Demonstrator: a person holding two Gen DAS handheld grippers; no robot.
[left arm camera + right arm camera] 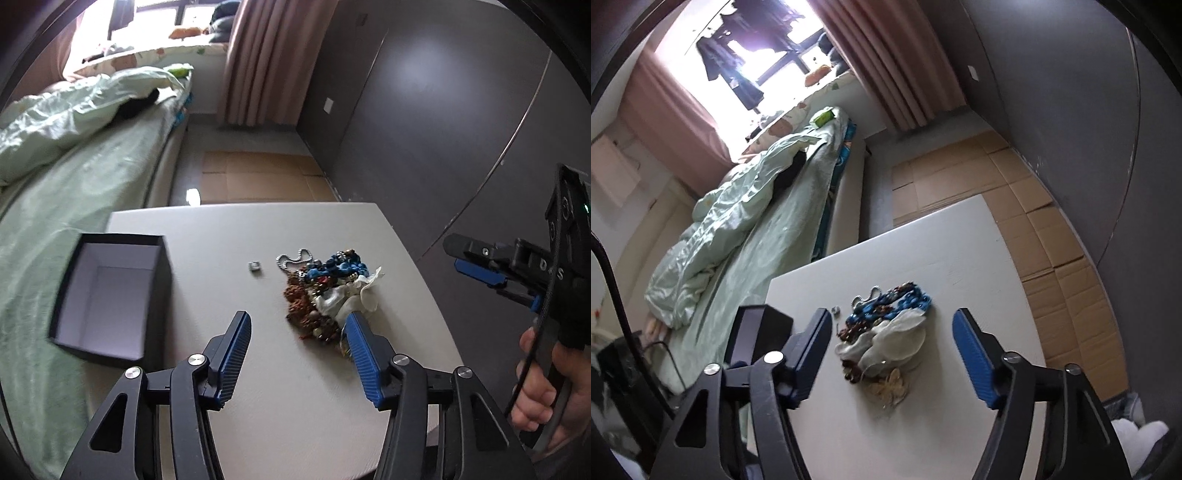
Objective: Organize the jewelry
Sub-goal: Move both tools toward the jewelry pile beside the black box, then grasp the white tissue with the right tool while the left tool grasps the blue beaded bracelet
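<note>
Lying tangled on the table (pixel 229 236), the jewelry pile (pixel 325 291) mixes blue, brown, white.

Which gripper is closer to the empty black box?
Left. The left gripper hovers over the table just beside the black box, between it and the jewelry pile. The right gripper sits beyond the pile, on the far side from the box.

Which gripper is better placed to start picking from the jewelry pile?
Right. The right gripper has open jaws framing the jewelry pile. The left gripper is aimed between pile and open box.
</note>
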